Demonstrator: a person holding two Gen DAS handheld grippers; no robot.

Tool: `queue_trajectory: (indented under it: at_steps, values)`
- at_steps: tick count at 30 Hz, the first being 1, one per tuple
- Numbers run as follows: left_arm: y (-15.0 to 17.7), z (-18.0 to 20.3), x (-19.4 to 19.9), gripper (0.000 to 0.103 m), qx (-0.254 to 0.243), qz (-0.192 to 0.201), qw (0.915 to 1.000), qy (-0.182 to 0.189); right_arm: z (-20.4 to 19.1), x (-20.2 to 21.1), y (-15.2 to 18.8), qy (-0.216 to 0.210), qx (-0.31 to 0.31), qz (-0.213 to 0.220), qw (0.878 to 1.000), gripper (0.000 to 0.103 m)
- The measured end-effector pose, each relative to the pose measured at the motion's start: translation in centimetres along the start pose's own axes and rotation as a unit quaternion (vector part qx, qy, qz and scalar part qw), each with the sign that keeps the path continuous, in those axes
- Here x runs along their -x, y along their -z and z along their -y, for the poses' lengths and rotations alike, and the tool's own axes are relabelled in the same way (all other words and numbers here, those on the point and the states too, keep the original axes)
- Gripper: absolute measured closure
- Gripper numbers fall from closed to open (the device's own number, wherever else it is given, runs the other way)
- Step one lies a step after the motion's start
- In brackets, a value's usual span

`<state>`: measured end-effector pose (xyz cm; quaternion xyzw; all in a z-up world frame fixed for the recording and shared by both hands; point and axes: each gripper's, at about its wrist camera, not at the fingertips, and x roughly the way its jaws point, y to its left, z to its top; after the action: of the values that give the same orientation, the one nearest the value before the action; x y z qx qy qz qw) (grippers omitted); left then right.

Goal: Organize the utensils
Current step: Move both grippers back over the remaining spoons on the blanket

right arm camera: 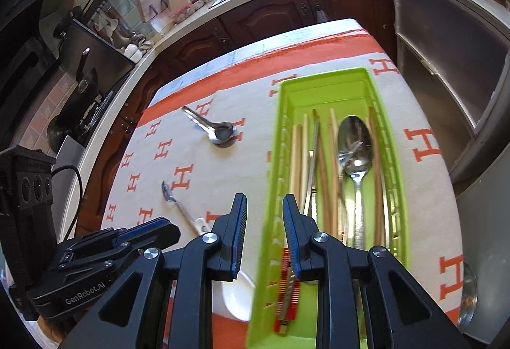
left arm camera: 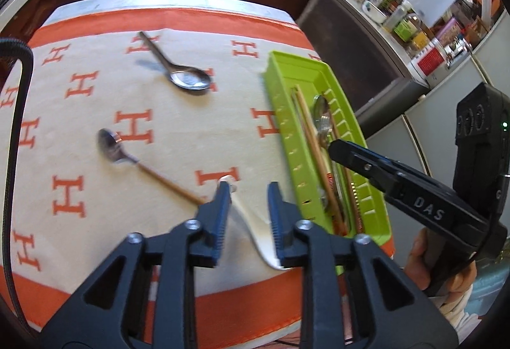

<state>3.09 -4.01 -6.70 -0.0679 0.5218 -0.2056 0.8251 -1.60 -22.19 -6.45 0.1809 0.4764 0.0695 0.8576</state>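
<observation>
The green plastic tray [right arm camera: 387,138] sits on the orange and cream cloth [left arm camera: 79,125], and inside it lie long wooden chopsticks [right arm camera: 298,151], a big shiny metal spoon [right arm camera: 355,144] and a stick with red and yellow stripes [right arm camera: 288,291]. The right tongs [right arm camera: 265,234] are apart with one finger on each side of the tray's near left wall, holding nothing. The left tongs [left arm camera: 248,215] are apart around the curved handle of a smooth white spoon [left arm camera: 255,231], and ahead of them on the cloth lie a wooden-handled spoon [left arm camera: 127,154] and a short metal spoon [left arm camera: 178,68].
</observation>
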Motion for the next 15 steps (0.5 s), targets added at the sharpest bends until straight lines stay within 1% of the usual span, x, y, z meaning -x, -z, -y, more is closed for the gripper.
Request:
queue_trajectory:
  at_steps: [1, 6, 10, 12, 15]
  values:
    - [0.2, -0.6, 0.4, 0.074, 0.004, 0.004, 1.0000, -0.002, -0.6, 0.1, 0.1, -0.003, 0.007, -0.002, 1.000, 0.080]
    - [1.1, -3.2, 1.8, 0.072, 0.017, 0.020, 0.9994, -0.020, -4.5, -0.5, 0.6, -0.021, 0.042, -0.014, 0.999, 0.076]
    - [1.6, -5.1, 2.4, 0.066, 0.029, 0.030, 0.9984, -0.038, -7.7, -1.5, 0.9, -0.034, 0.073, -0.025, 0.996, 0.072]
    - [1.9, -6.0, 2.5, 0.066, 0.033, 0.034, 0.9977, -0.048, -8.9, -2.2, 1.0, -0.039, 0.086, -0.030, 0.995, 0.067]
    - [2.2, -7.5, 2.6, 0.065, 0.042, 0.036, 0.9967, -0.059, -10.7, -3.4, 1.0, -0.045, 0.104, -0.040, 0.993, 0.067]
